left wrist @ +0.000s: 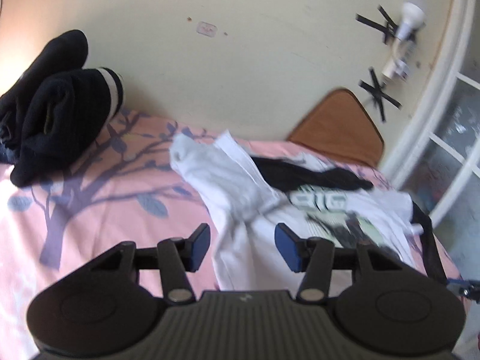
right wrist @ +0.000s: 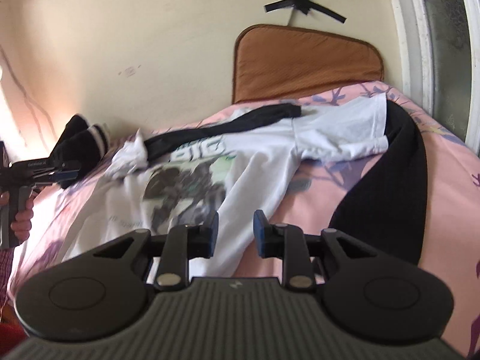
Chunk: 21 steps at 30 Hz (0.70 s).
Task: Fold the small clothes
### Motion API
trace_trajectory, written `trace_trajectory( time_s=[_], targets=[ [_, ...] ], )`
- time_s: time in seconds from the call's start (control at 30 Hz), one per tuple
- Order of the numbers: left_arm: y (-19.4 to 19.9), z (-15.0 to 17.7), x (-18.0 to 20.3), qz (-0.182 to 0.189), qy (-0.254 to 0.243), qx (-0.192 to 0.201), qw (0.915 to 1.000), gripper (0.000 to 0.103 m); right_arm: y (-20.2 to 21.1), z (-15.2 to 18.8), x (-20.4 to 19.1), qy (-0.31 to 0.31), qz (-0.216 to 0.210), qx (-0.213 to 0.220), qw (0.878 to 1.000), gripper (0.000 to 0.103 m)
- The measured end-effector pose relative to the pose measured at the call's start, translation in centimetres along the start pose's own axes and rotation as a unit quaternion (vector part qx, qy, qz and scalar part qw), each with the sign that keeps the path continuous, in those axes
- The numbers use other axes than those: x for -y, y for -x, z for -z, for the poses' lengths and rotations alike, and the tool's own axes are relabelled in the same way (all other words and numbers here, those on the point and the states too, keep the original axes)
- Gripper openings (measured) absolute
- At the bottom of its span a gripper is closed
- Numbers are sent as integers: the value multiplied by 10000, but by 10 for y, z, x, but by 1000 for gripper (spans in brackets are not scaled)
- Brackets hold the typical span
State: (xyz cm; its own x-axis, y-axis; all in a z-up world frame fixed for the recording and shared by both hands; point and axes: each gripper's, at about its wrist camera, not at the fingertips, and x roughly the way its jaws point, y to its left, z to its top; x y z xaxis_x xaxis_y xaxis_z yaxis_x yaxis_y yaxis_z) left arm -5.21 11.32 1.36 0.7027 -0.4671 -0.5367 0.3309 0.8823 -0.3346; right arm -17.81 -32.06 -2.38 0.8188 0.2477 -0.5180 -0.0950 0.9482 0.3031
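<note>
A white T-shirt with a dark printed graphic (right wrist: 192, 180) lies spread and rumpled on the pink bed; it also shows in the left wrist view (left wrist: 240, 186). A long black garment (right wrist: 222, 126) lies across its top, also in the left wrist view (left wrist: 309, 175). My left gripper (left wrist: 242, 240) is open, its jaws straddling a fold of the white shirt near its edge. My right gripper (right wrist: 235, 231) is open over the shirt's lower hem. The left gripper (right wrist: 64, 174) also appears at the far left of the right wrist view.
Rolled black clothes with a white stripe (left wrist: 57, 105) sit at the back left by the wall. A black cloth (right wrist: 390, 186) lies on the bed's right side. A brown cushion (right wrist: 306, 63) leans on the wall. The pink floral sheet (left wrist: 99, 198) covers the bed. A window frame (right wrist: 420, 45) is at the right.
</note>
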Motion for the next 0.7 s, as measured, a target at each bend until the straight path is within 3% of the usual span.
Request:
trace_trajectory(
  time_s=[0.03, 0.2, 0.33, 0.4, 0.5, 0.6, 0.63, 0.67, 0.7],
  targets=[
    [8, 12, 4, 133, -37, -133, 9998, 48, 9, 11, -3, 106, -76, -141, 9998, 40],
    [47, 70, 15, 792, 309, -856, 9927, 50, 39, 52, -12, 335, -251, -528, 9977, 42],
    [64, 97, 25, 1070, 732, -1191, 9844, 50, 50, 61, -23, 266, -471, -311, 9981, 44],
    [71, 106, 32, 1209, 870, -1236, 9811, 50, 54, 60, -29, 173, -830, -132, 9963, 46],
    [74, 120, 43, 1132, 873, -1301, 9811, 57, 54, 63, -49, 303, -1273, -40, 9914, 65],
    [74, 128, 51, 1042, 886, -1231, 9829, 59, 43, 74, -71, 676, -1308, -161, 9890, 66],
    [74, 128, 54, 1031, 860, -1219, 9834, 56, 37, 79, -75, 796, -1229, -235, 9889, 61],
    [72, 129, 57, 994, 823, -1202, 9843, 32, 31, 84, -77, 922, -1090, -352, 9891, 49],
    [71, 130, 59, 902, 763, -1245, 9852, 11, 25, 88, -76, 1045, -874, -492, 9895, 4]
  ],
)
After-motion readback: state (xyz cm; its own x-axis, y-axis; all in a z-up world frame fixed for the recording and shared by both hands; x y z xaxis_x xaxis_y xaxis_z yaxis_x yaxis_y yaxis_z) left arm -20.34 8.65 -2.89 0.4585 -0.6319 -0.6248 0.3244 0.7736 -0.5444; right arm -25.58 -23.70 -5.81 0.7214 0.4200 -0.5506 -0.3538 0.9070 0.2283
